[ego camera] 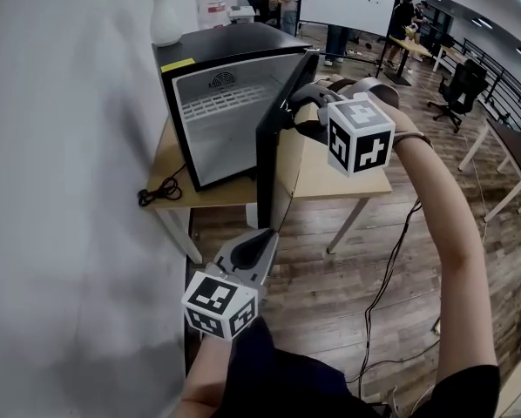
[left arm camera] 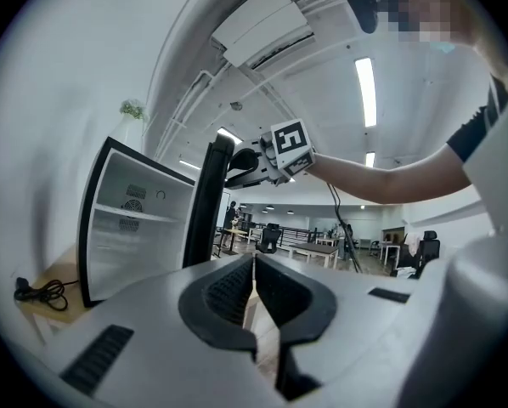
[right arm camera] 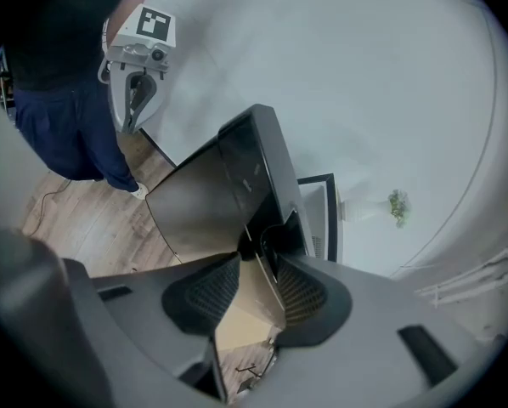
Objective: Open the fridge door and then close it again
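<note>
A small black fridge (ego camera: 210,55) stands on a wooden table (ego camera: 334,179), and its white inside shows. Its black door (ego camera: 272,159) is swung wide open, edge-on toward me. My right gripper (ego camera: 295,110) is at the door's upper outer corner. In the right gripper view its jaws (right arm camera: 258,262) stand apart, open. The door's top edge (right arm camera: 267,228) sits just past the fingertips, and no pad presses on it. My left gripper (ego camera: 262,238) hangs low in front of the table, pointing at the door's lower part. It is shut and empty (left arm camera: 254,266).
A white wall runs along the left. A white vase (ego camera: 165,16) stands behind the fridge, and a black cable (ego camera: 156,192) lies on the table's left edge. Wooden floor spreads to the right, with office chairs (ego camera: 461,90), desks and people farther back.
</note>
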A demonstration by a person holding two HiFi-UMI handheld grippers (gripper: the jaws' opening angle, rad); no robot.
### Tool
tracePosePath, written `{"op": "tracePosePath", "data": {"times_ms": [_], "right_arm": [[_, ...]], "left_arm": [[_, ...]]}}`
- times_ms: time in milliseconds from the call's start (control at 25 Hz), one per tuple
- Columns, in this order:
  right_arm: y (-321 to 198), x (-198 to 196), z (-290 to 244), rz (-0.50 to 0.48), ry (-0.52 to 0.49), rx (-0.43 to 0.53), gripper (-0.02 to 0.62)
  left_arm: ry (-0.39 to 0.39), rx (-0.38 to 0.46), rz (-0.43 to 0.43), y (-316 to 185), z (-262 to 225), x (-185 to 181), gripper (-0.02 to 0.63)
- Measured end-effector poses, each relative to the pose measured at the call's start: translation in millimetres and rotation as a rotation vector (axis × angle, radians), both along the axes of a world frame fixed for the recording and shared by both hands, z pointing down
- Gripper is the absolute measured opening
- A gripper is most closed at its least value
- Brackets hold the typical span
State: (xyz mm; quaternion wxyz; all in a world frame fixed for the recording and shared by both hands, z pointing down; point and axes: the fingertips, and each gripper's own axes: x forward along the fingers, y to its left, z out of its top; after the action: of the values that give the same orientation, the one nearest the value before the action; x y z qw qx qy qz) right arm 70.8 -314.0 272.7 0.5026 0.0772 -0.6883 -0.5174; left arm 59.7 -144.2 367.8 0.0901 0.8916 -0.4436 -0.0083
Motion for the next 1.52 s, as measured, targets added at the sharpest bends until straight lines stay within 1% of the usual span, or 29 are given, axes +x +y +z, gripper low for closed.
{"op": "tracePosePath", "data": {"times_ms": [320, 560, 880, 1000, 1240, 1360, 1520], "right_arm": [[3.8, 46.2, 0.0, 0.015, 0.071, 0.028, 0.106], [3.6, 70.5, -0.2, -0.023, 0.086, 0.049, 0.106], [5.8, 109.3, 1.4, -0.069, 0.091, 0.093, 0.109], [3.2, 131.4, 0.3, -0.052, 0.106, 0.12, 0.112], [-20.0, 173.7, 5.4, 0.021, 0.143, 0.16, 0.118], [-29.0, 181.8, 10.8, 0.041, 0.146, 0.182, 0.12], [-32.3, 184.1, 9.7, 0.045, 0.153, 0.186, 0.12]], "left_arm": [[-0.013, -0.004, 0.033, -1.9, 0.3, 13.4, 0.008], [-0.025, 0.012, 0.053, -8.6, -6.2, 25.5, 0.008], [-0.039, 0.015, 0.093, -12.7, -8.5, 52.8, 0.008], [-0.043, 0.008, 0.113, -11.3, -5.9, 64.4, 0.008], [-0.041, -0.012, 0.155, -18.2, 6.9, 78.9, 0.008], [-0.045, -0.014, 0.173, -22.6, 12.6, 80.4, 0.008], [-0.045, -0.007, 0.179, -27.1, 8.2, 83.1, 0.008]]}}
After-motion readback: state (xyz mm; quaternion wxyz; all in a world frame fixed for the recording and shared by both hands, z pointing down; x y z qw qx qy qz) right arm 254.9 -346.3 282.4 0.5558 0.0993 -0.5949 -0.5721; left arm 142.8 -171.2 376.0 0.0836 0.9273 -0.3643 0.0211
